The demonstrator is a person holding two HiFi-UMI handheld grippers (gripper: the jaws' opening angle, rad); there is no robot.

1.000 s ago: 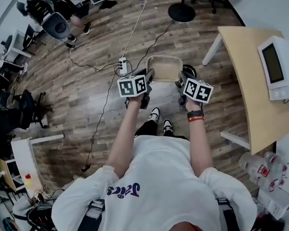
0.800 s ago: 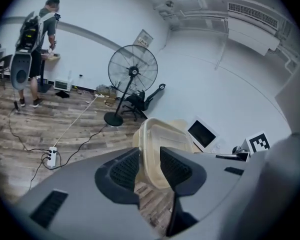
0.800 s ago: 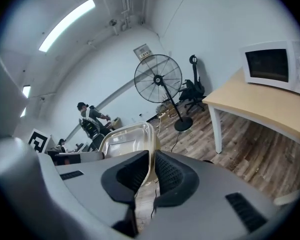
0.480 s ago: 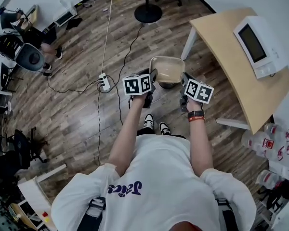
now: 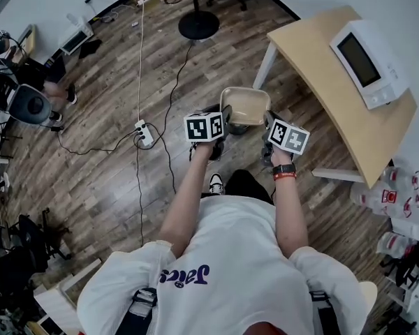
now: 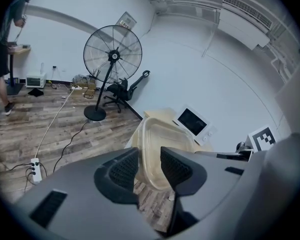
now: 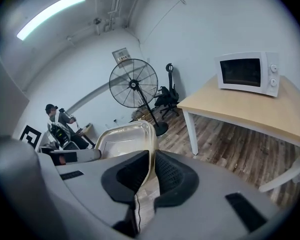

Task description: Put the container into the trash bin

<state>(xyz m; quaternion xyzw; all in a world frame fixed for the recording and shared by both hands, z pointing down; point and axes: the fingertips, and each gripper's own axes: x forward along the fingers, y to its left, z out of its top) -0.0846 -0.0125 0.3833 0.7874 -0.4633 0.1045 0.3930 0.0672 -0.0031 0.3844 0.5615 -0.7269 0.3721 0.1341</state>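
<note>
I have the container (image 5: 243, 105) up in the air between both claws, out in front of me at 12 o'clock, open side up, over the wood floor (image 5: 112, 166) and apart from the counter (image 5: 314, 54). The left claw (image 5: 225, 116) has the container's 9 o'clock wall between its pads, one pad outside the tub and one inside. In the left gripper view that claw is about half open and easing wider, yet both pads sit against the clear plastic, and the tub runs away from them toward 12 o'clock. The right claw (image 5: 267, 122) grips the opposite wall, at 3 o'clock. In the right gripper view its jaws are close together, pinching the thin rim, with the tub stretching off toward 11 o'clock. The counter stands at 2 o'clock from the container, with a microwave (image 5: 366, 58) on it near the far edge. A fan (image 6: 112, 56) stands on the floor at 12 o'clock, well beyond the tub. A power strip (image 5: 144, 132) lies on the floor at 9 o'clock from the left claw, its cable running up toward 12 o'clock
</note>
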